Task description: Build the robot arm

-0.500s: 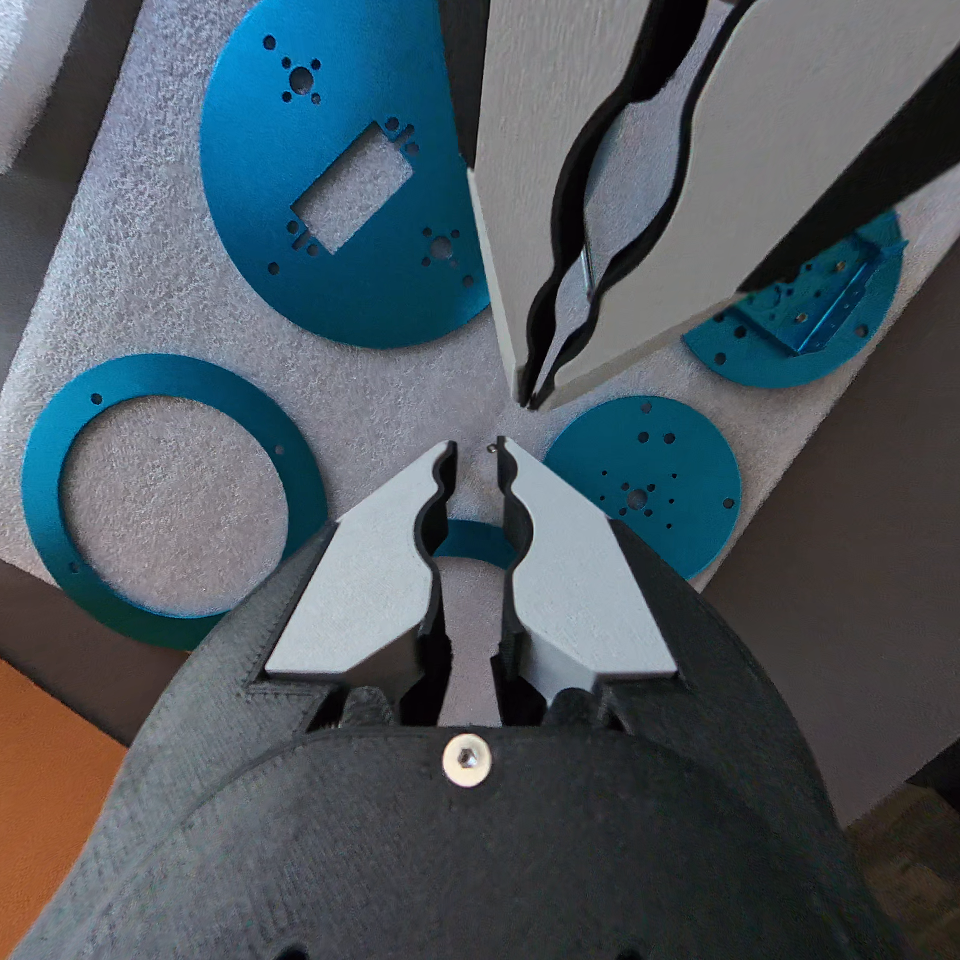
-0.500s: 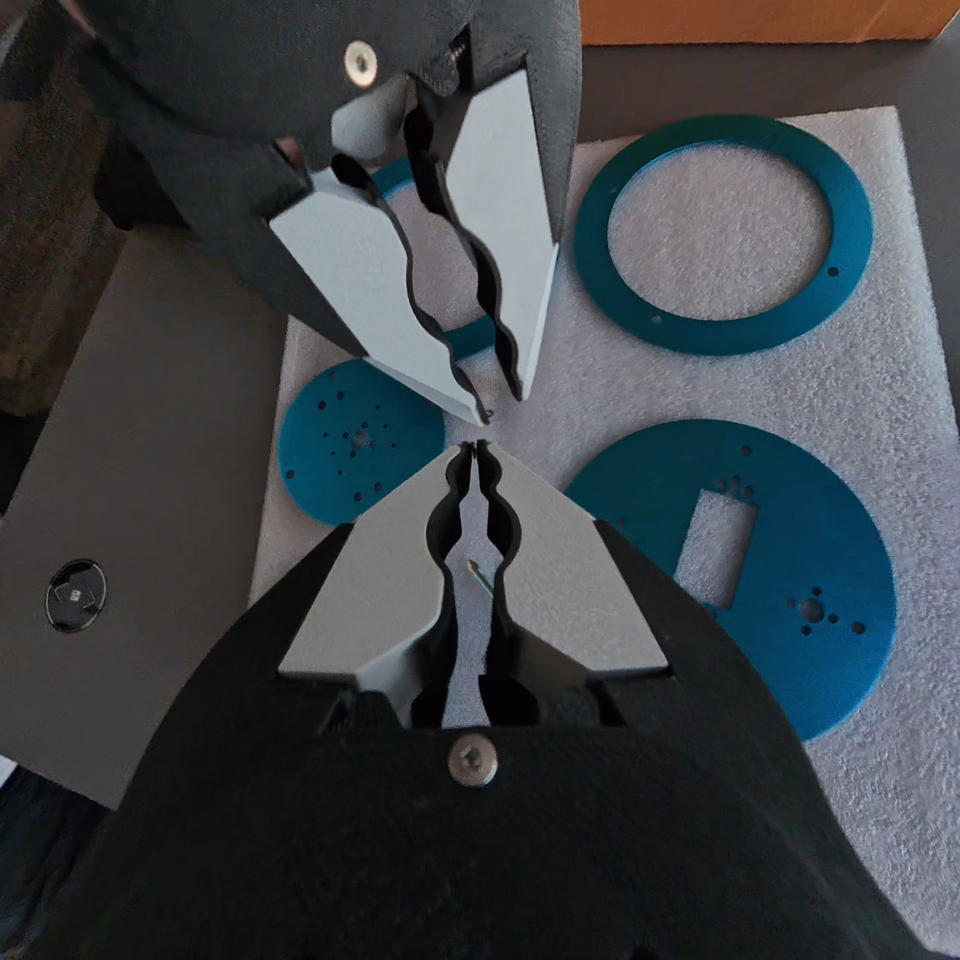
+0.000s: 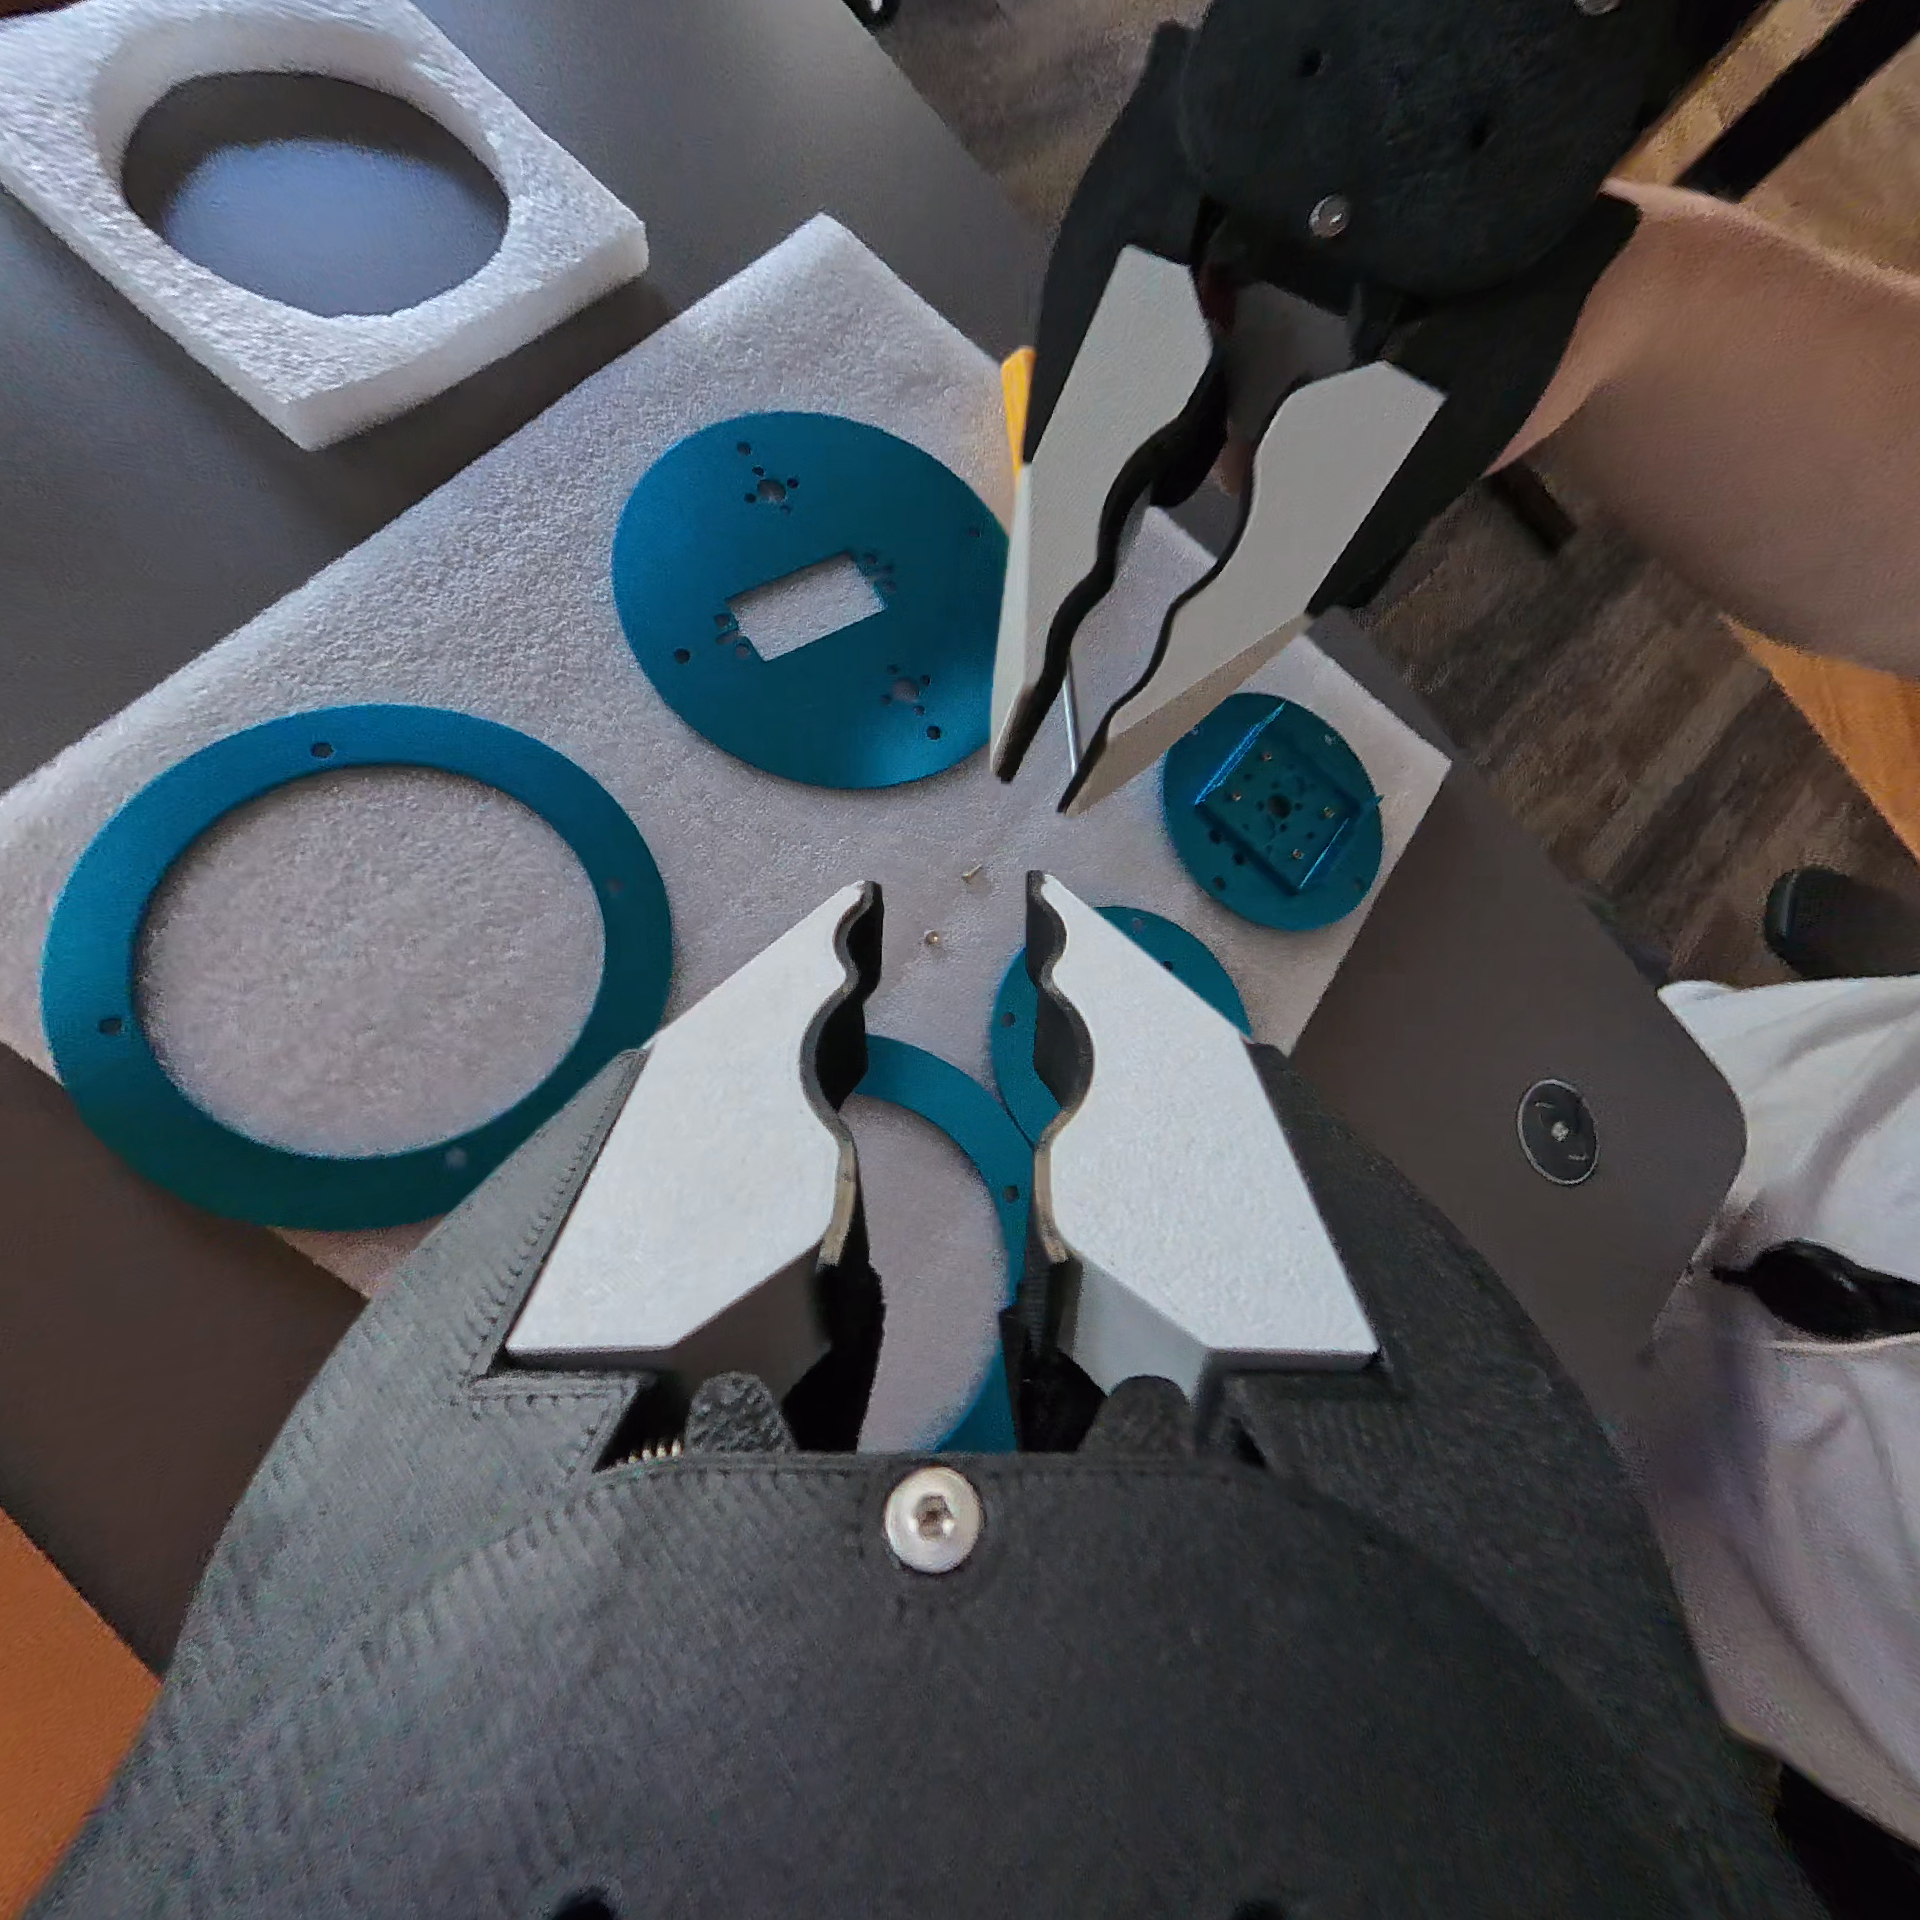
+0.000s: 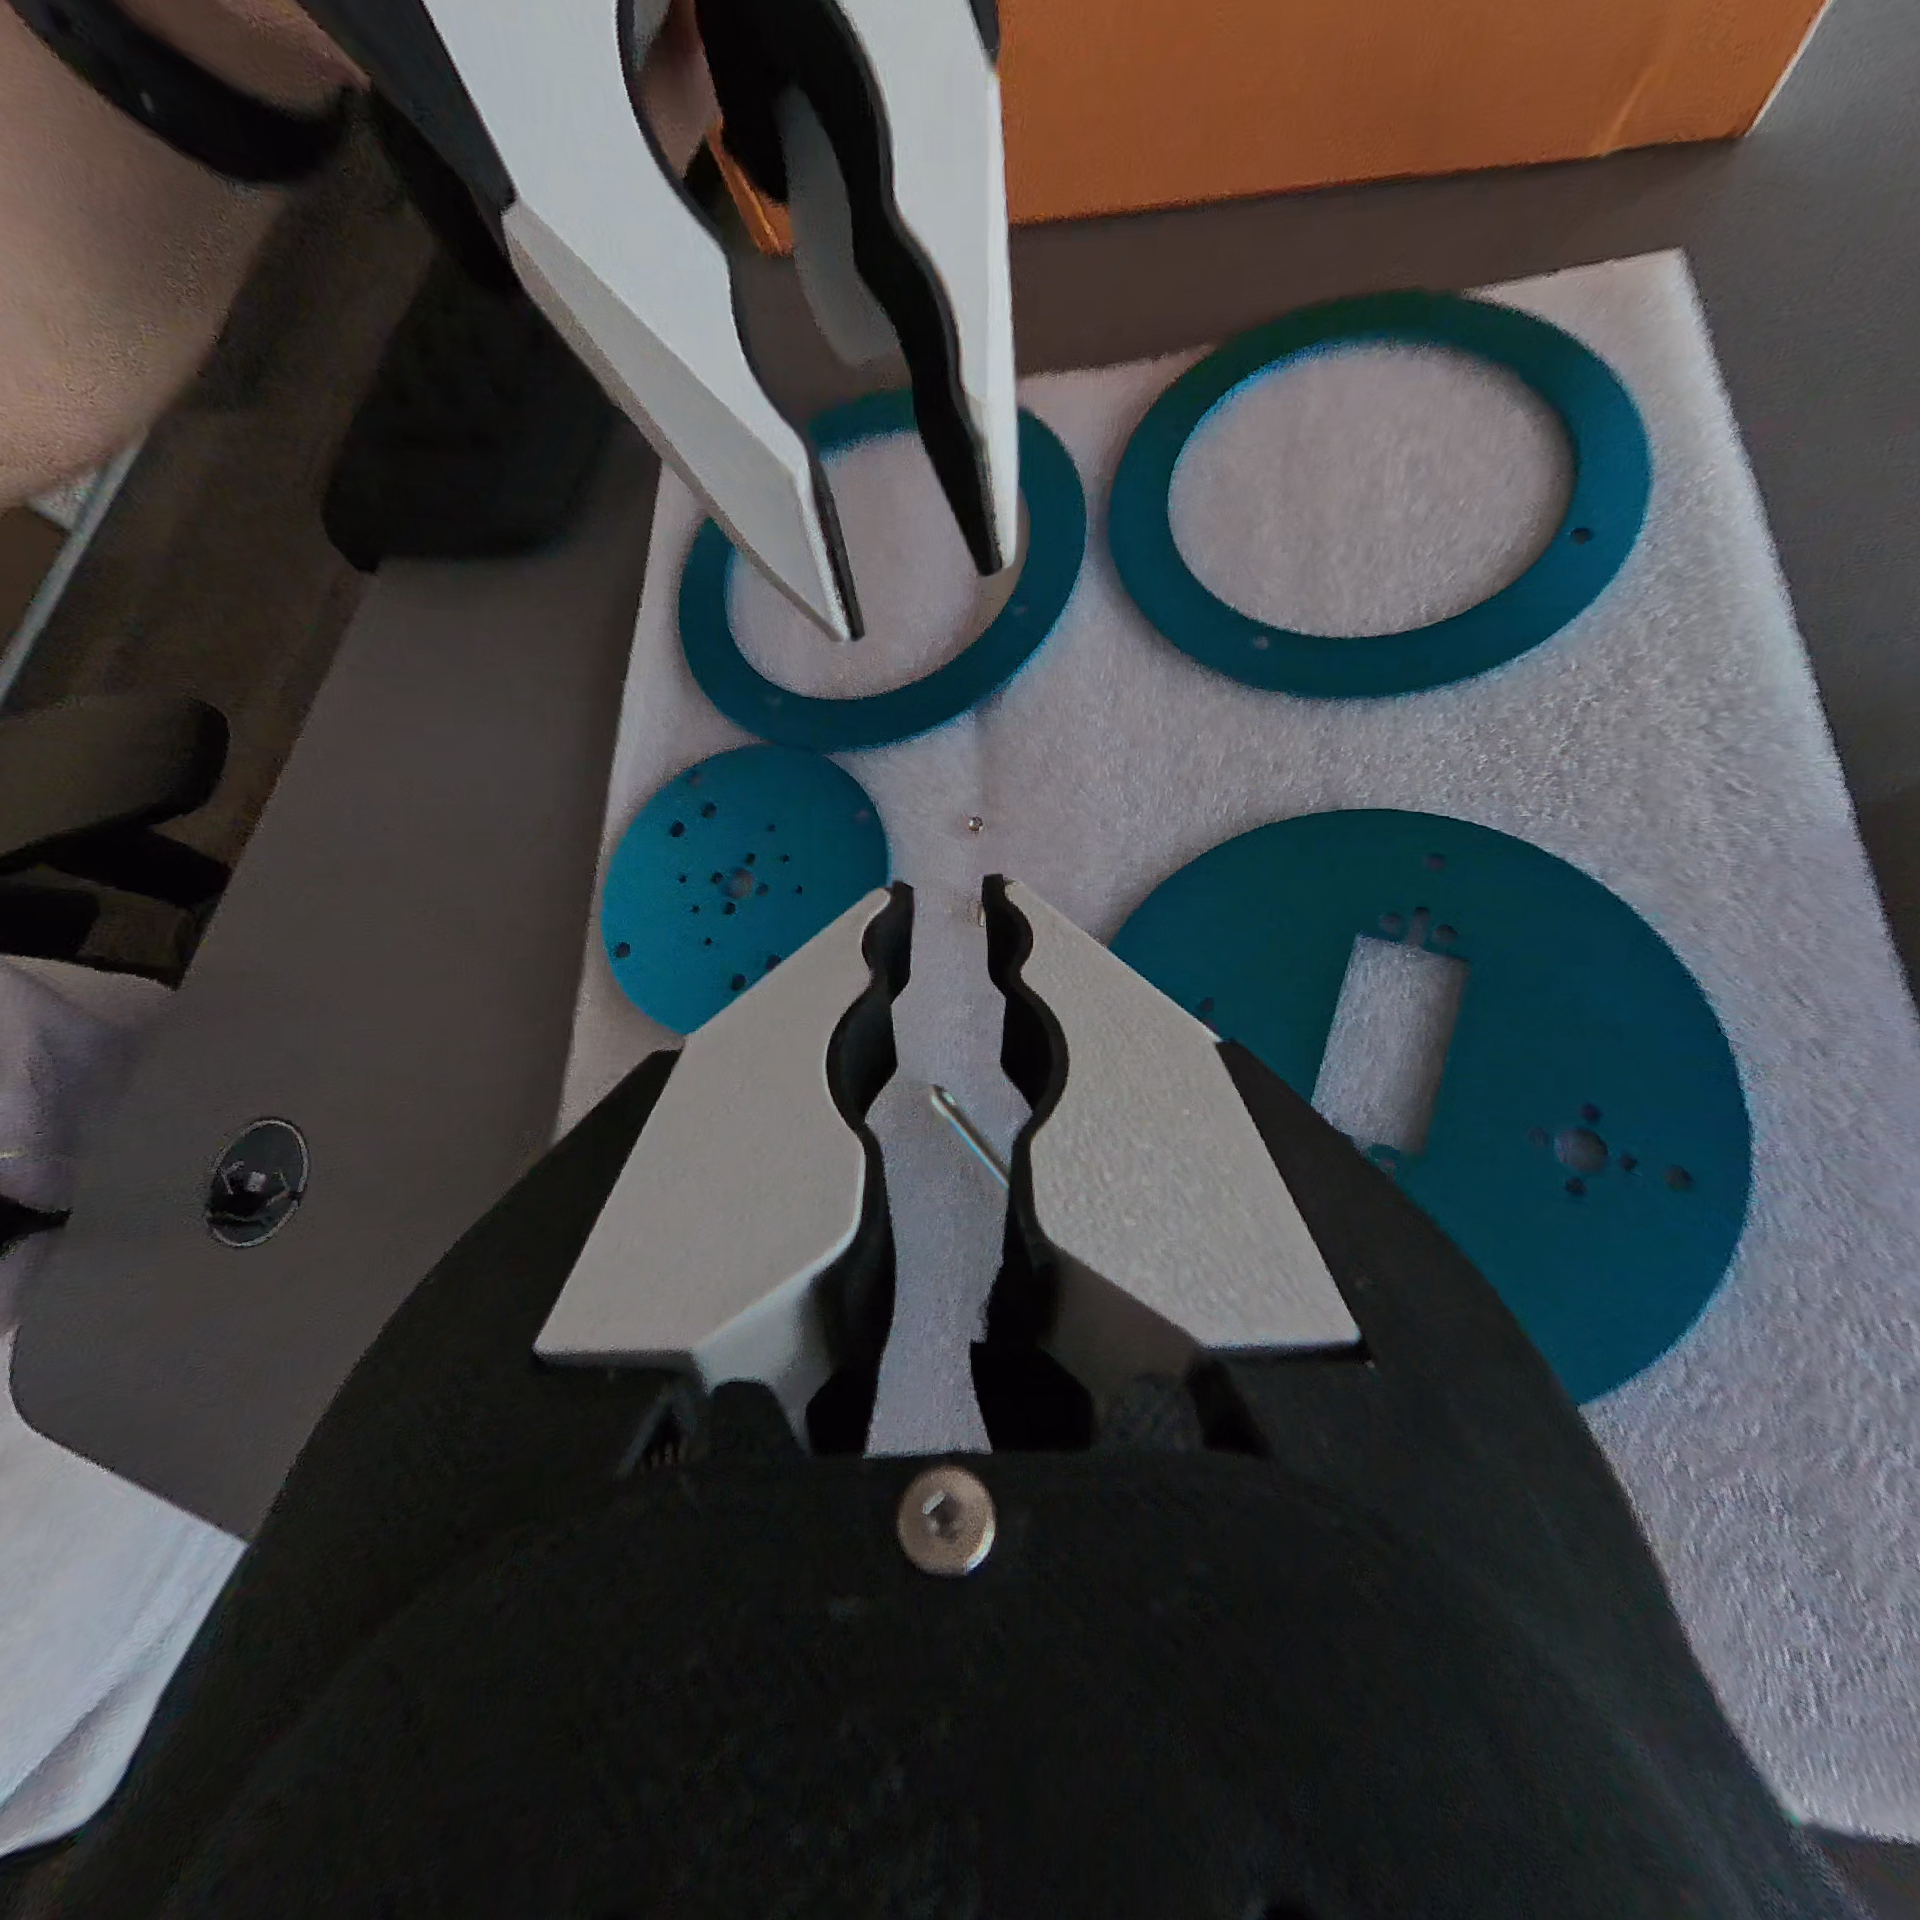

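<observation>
1. Dark worktop (image 3: pixel 156 499) under a white foam sheet (image 3: pixel 436 582), with blue metal rings and drilled discs laid flat on it.
2. Left claw (image 3: pixel 954 891) is wide open and holds nothing. It hangs over two tiny screws (image 3: pixel 974 876) lying loose on the foam.
3. Right claw (image 4: pixel 945 891) faces it, jaws parted. A thin metal rod (image 4: pixel 971 1138) lies against one finger; I cannot tell if it is gripped.
4. My worry is that the rod could slip free, since the jaws stand wider than it. A nudge could also flick the screws under the small blue ring (image 4: pixel 883 707).
</observation>
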Demonstrator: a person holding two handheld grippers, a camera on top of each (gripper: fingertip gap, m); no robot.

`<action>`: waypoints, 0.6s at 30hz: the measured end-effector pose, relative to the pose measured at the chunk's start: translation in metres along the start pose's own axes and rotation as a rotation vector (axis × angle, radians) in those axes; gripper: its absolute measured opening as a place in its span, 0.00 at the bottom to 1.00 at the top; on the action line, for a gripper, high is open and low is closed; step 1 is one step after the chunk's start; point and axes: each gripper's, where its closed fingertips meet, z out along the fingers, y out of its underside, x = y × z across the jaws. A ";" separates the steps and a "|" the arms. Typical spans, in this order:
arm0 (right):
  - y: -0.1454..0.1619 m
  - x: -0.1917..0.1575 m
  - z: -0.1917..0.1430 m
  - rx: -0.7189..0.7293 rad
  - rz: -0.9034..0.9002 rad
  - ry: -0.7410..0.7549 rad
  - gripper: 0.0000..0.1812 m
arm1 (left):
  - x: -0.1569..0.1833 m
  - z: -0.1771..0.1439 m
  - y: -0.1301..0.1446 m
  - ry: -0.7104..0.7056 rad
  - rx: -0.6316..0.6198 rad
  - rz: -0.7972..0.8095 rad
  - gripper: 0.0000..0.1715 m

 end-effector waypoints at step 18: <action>0.061 -0.064 -0.114 0.592 0.022 0.382 0.40 | 0.111 -0.020 0.025 -0.137 0.530 0.153 0.38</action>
